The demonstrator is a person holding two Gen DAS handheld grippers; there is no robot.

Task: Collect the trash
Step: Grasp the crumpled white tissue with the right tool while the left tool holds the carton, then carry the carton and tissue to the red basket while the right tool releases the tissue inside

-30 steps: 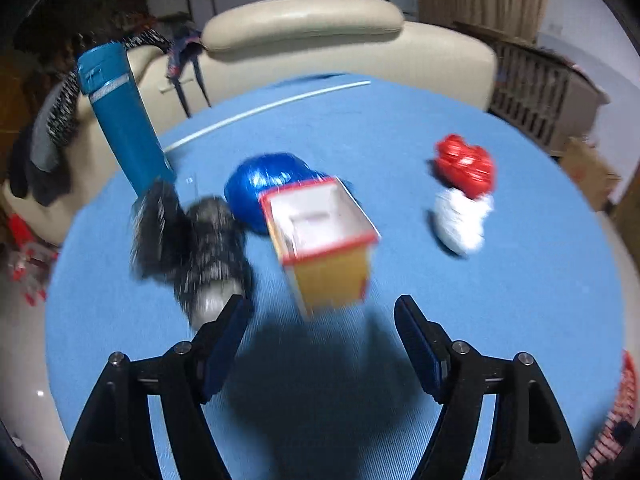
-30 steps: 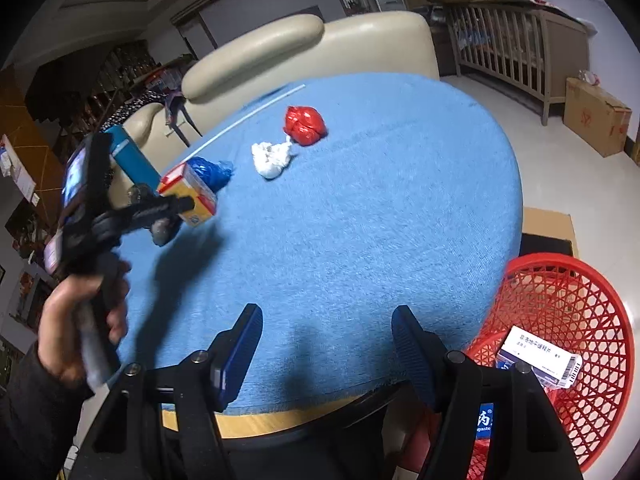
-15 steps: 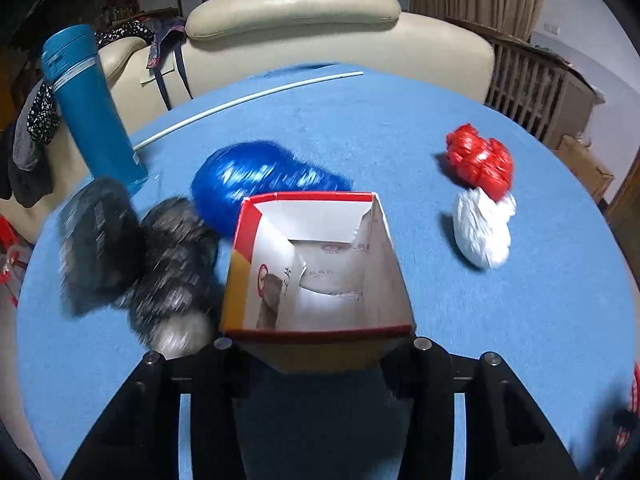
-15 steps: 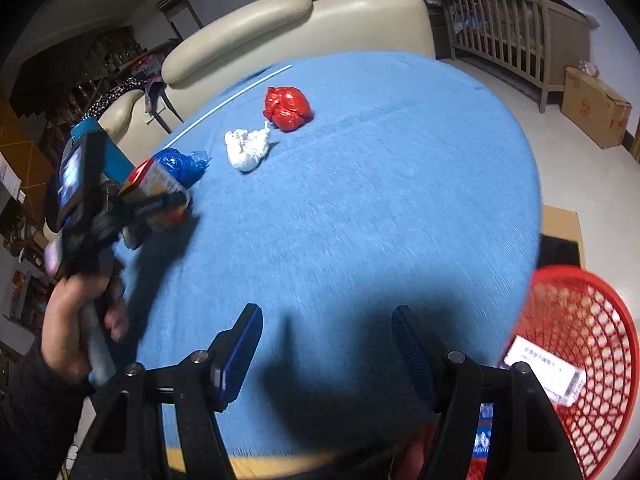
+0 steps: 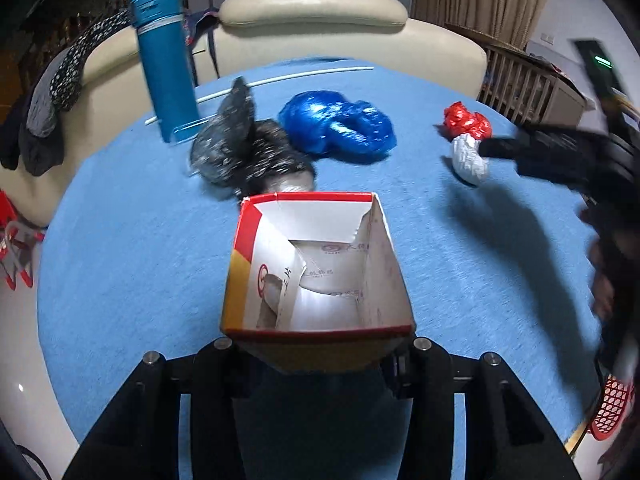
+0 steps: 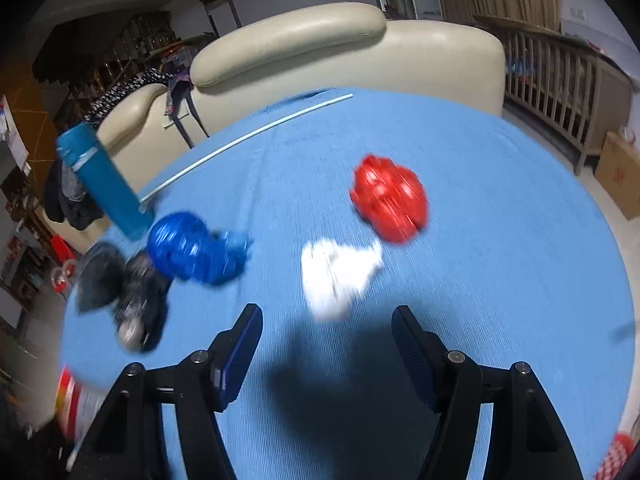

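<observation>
Setting: a round bench under a blue cloth, with a cream sofa behind it.
Left tongs: closed on the lower walls of an open carton, red-rimmed with yellow sides, its mouth facing away from the camera. It looks empty and lifted clear of the cloth.
Right tongs: spread wide with nothing between them, hanging above the cloth and aimed at a white wad just ahead.
Trash on the bench: a red wad lies just beyond the white one, the two nearly touching. To their left lies a blue crumpled bag, then a dark speckled bag beside it.
Not trash, probably: a tall teal flask standing upright near the far left edge, and a thin white rod lying across the far side.
Bin: a sliver of red mesh basket shows past the bench edge at lower right.
Carton handling: likely light thin card that dents easily; hold it gently across opposite walls near the base.
Wads and bags: likely soft, weightless and springy; pinch through the bulk of each, not a loose tail.
</observation>
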